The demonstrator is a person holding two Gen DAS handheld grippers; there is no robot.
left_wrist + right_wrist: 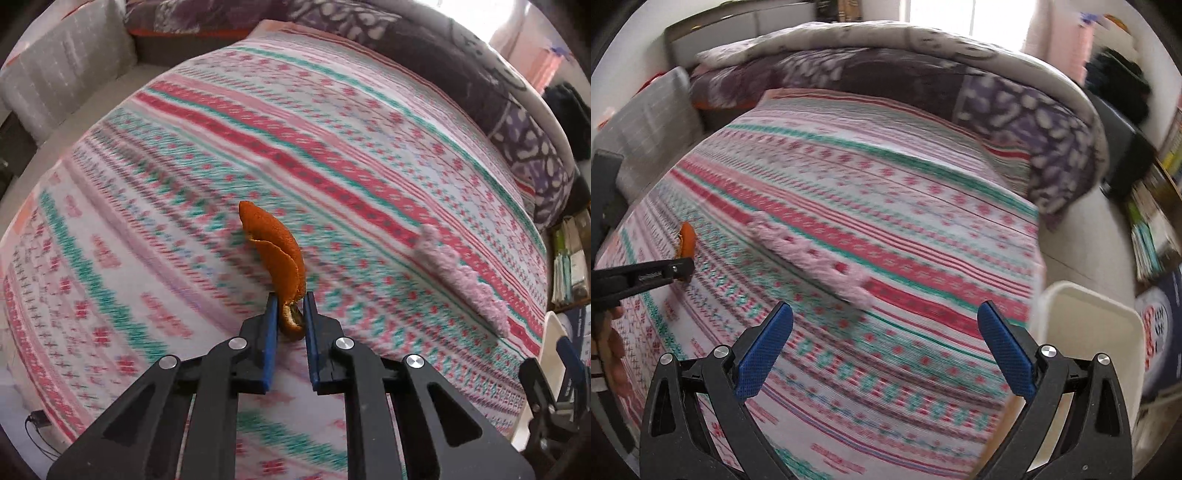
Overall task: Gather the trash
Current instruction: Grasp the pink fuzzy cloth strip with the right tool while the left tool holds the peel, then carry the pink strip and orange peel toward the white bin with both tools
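My left gripper [290, 301] is shut on an orange peel [275, 243] and holds it up above the patterned bedspread [332, 147]. The peel sticks out beyond the blue pads. In the right wrist view the peel [687, 240] shows at the far left, held by the left gripper [679, 271]. My right gripper [884, 317] is open and empty above the bedspread [886, 206]. A crumpled pink tissue [812, 258] lies on the bed ahead of it; it also shows in the left wrist view [465, 277]. A white bin [1086, 332] stands beside the bed at the right.
A purple patterned quilt [1015, 110] is bunched along the far side of the bed. A grey pillow [66, 70] lies at the far left. Shelves with books [1152, 221] stand at the right. The white bin's rim [554, 332] shows at the right in the left wrist view.
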